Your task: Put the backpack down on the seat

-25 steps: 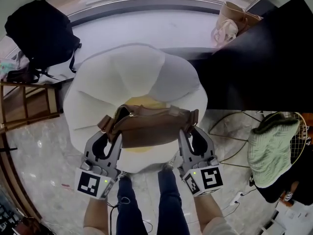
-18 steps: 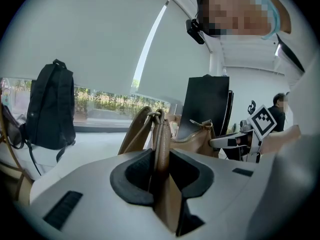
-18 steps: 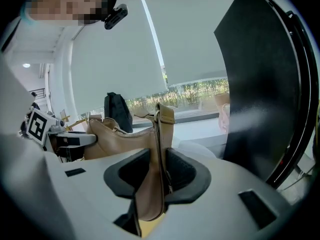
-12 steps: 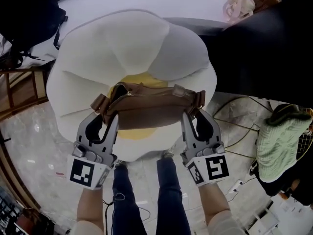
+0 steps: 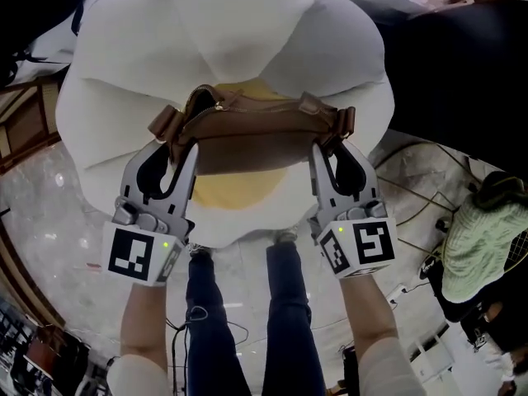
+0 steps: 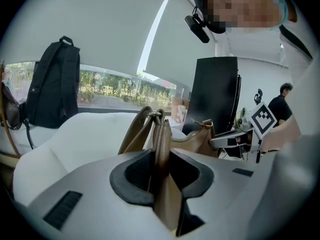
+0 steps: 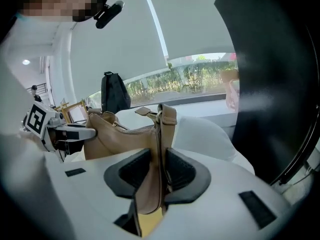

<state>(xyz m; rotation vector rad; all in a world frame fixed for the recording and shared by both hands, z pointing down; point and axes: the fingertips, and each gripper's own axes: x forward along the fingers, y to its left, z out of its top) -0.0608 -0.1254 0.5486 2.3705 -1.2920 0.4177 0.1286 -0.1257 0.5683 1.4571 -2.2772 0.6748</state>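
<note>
While the brown backpack [image 5: 256,139] hangs over the white seat [image 5: 124,81], left claw [image 5: 175,148] and right claw [image 5: 334,148] each clamp 1 end.

The backpack [image 5: 256,134] is hanging over the seat's [image 5: 107,97] middle, between 2 grippers. The left gripper [image 5: 176,148] is clamping its left end, the right gripper [image 5: 328,148] its right end. The person's legs [image 5: 210,304] are standing just before the seat.

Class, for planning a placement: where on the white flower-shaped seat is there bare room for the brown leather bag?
Bare: the seat's yellow centre beneath the brown leather bag, and the white padded petals beyond it. Crowded: the floor at right, with cables and a green cloth.
</note>
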